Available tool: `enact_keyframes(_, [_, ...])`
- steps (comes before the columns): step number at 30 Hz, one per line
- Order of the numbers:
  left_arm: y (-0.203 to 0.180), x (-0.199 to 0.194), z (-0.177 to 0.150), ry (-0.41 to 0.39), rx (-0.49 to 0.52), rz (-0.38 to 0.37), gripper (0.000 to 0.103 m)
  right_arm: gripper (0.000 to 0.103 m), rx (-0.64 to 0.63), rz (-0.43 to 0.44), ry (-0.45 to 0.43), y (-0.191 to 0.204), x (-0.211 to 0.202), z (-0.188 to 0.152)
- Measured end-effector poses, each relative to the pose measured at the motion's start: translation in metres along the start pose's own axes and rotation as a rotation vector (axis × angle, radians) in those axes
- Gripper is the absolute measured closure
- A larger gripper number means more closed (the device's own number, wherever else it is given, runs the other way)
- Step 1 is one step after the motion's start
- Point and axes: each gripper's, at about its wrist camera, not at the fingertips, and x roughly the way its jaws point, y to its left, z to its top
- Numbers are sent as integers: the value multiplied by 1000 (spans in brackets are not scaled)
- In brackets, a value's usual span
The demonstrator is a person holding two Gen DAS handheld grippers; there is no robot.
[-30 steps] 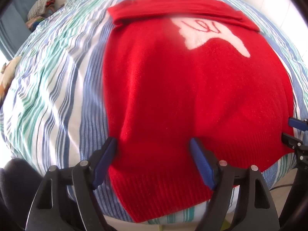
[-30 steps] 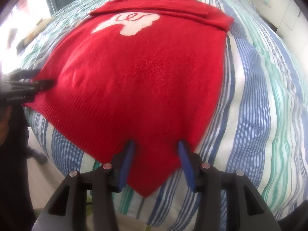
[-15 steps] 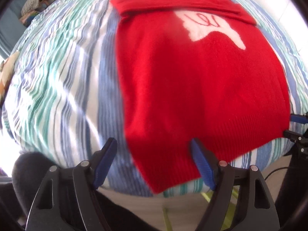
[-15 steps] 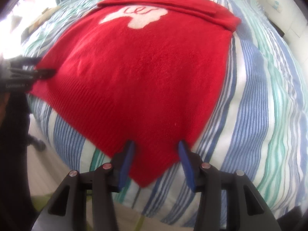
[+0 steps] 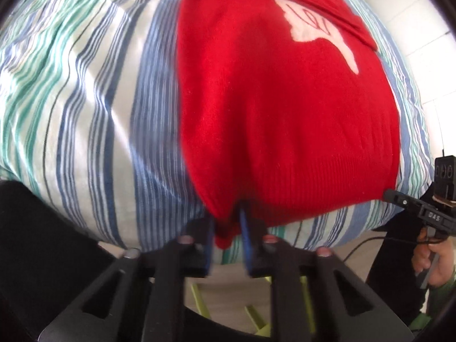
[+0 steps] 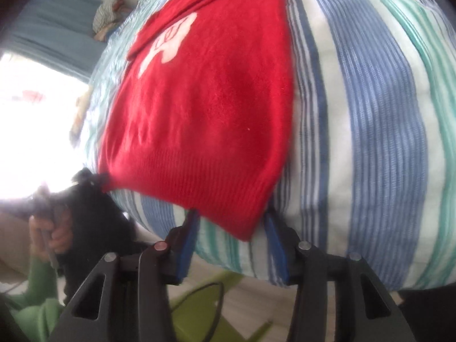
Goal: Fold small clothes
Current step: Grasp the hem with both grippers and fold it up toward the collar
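Presently: hem corners being taken, main fold not yet made.
Striped bed (image 5: 94, 119) carries red sweater (image 5: 285, 119) flat, sleeves folded in; left gripper (image 5: 226, 235) pinches its hem corner; right gripper (image 6: 230, 240) closing around the other corner.

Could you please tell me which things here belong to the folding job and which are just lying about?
Job:
- red sweater
- left gripper, shut on its hem corner
- right gripper, closing around the other corner

Lying about:
- striped bedcover
- clothes pile
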Motion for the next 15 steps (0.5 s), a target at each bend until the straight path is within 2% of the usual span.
enact_keyframes(1, [1, -2, 0, 0, -10, -4, 100, 90, 22, 16, 1, -2, 4, 1])
enact_keyframes(2, [0, -6, 0, 0, -15, -9, 100, 98, 41, 12, 3, -4, 6, 2])
enact_keyframes(5, [2, -34, -2, -26, -23, -56, 101, 98, 72, 20, -50, -8, -9, 5])
enact_keyframes(8, [4, -67, 16, -100, -57, -149, 101, 98, 69, 52, -135, 1, -41, 15])
enact_keyframes(12, [7, -95, 77, -265, -104, -240, 101, 98, 24, 61, -276, 18, -78, 55])
enact_keyframes(15, [12, -92, 151, -348, -114, -233, 101, 98, -22, 24, -383, 25, -93, 114])
